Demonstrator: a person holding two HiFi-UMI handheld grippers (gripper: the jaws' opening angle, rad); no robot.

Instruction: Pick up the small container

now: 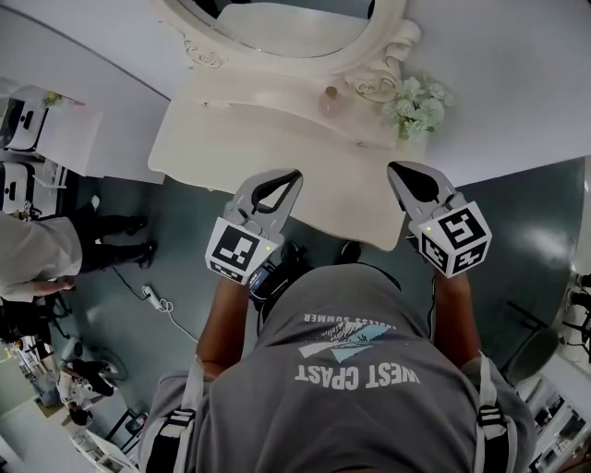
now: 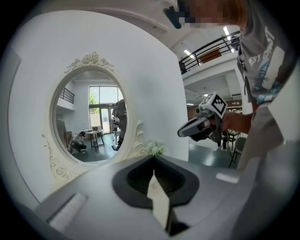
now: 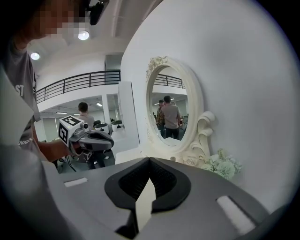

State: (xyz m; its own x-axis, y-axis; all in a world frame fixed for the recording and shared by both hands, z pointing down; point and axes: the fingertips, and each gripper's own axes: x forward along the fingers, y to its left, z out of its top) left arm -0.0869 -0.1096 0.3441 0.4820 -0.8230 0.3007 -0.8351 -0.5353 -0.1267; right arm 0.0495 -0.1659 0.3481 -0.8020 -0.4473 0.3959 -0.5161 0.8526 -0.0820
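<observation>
1. Nearest the camera, a grey shirt [image 1: 360,369] fills the 6 o'clock part of the head view. A bare forearm reaches forward on each side of it.
2. The left gripper [image 1: 294,175] hangs above the front edge of the dressing table [image 1: 231,139], clear of its top. Its fingers are clenched tip to tip with nothing between them, as its own view shows.
3. The right gripper [image 1: 394,170] is level with the left one, at its 3 o'clock and well apart from it. It is above the table's front right corner. Its fingers are also closed together and empty.
4. The small container [image 1: 330,100], pale pink and round, stands upright on the table top. It is at 12 o'clock from the gap between the two grippers and well apart from both. It is just in front of the mirror's frame, and neither gripper touches it.
5. A bunch of pale flowers [image 1: 417,103] lies at the container's 3 o'clock, near the table's right end and against the carved foot of the frame.
6. The oval mirror [image 1: 277,28] stands along the table's back edge, at the container's 12 o'clock, against a white wall.
7. Far off at 9 o'clock, a bystander [image 1: 37,249] in dark trousers stands on the dark green floor [image 1: 185,222]. A white power strip [image 1: 153,297] lies on the floor nearby.
</observation>
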